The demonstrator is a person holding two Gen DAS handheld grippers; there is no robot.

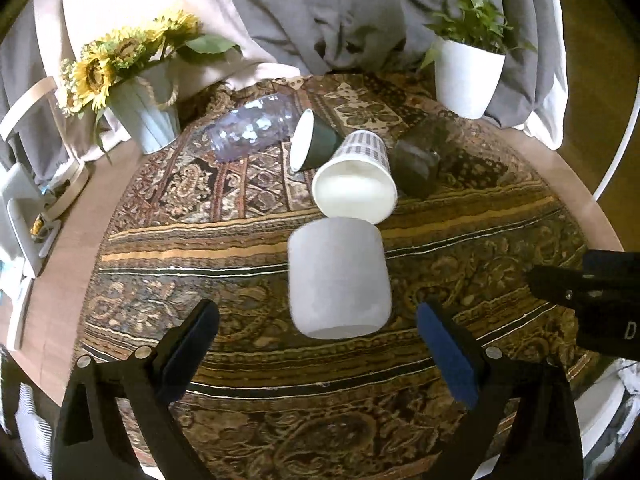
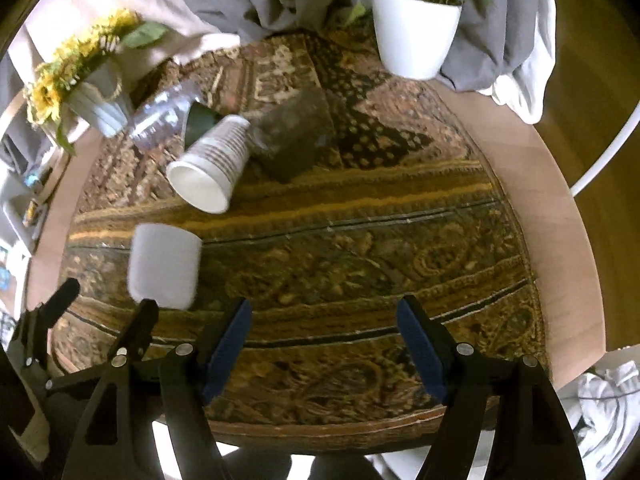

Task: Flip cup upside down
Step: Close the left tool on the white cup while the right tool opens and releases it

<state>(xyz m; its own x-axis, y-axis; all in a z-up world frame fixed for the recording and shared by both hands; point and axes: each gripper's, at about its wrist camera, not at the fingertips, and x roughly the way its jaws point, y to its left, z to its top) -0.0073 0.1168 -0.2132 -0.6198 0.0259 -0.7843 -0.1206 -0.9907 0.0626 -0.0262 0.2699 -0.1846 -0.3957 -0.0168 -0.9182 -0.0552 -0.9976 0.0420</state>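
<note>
A plain grey cup (image 1: pixel 339 276) stands mouth down on the patterned cloth (image 1: pixel 248 364), just ahead of my left gripper (image 1: pixel 316 344), which is open and empty with the cup a little beyond its fingertips. The cup also shows in the right wrist view (image 2: pixel 164 266), to the left. My right gripper (image 2: pixel 324 344) is open and empty over bare cloth (image 2: pixel 360 264). Behind the grey cup lie several cups on their sides: a white patterned paper cup (image 1: pixel 356 178) (image 2: pixel 210 162), a dark green cup (image 1: pixel 314 140), a clear plastic cup (image 1: pixel 252 130) and a dark cup (image 1: pixel 420 160).
A pail of sunflowers (image 1: pixel 140 92) stands at the back left and a white potted plant (image 1: pixel 468 68) at the back right. Grey and white drapes hang behind. The round table's wooden rim (image 2: pixel 560 240) shows around the cloth. My left gripper's fingers (image 2: pixel 132 340) show at the right wrist view's lower left.
</note>
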